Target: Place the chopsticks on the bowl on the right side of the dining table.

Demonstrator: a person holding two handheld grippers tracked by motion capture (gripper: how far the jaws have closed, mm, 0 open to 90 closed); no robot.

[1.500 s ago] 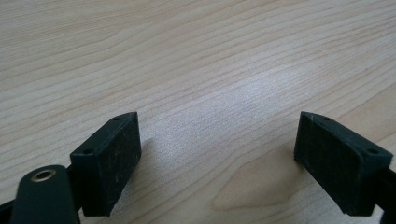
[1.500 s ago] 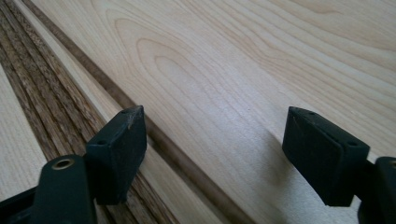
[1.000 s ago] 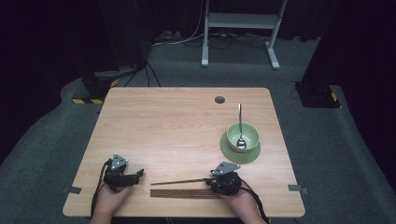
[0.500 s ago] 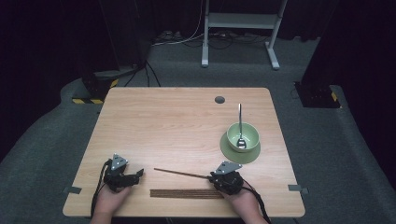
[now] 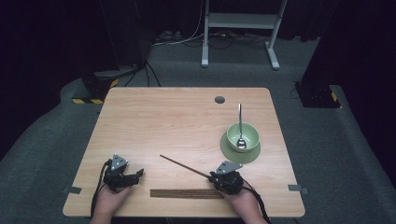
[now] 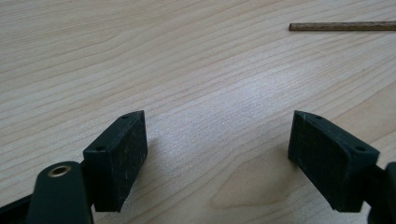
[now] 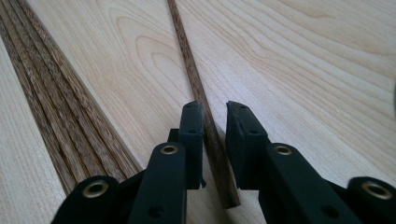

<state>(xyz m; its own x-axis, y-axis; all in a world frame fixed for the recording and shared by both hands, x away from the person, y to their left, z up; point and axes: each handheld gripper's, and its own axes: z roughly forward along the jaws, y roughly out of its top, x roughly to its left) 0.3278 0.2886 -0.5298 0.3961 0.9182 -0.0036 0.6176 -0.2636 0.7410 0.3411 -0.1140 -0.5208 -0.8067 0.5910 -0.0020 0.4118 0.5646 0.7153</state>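
The right gripper (image 7: pixel 215 116) had just been closing its jaws on one chopstick (image 5: pixel 184 166), angled away from the bundle (image 5: pixel 187 192) near the surface's front edge (grip looked slightly loose). Best squeezed firmly before lifting. The left gripper (image 6: pixel 217 140) sat wide open, empty.

Counter (image 5: pixel 154 121): pale wood, matt, fine grain. Chopstick (image 7: pixel 196 88): dark wood, rough grain. Fingers (image 6: pixel 119 154): black plastic, matt. Bowl (image 5: pixel 243 135): green, glossy.
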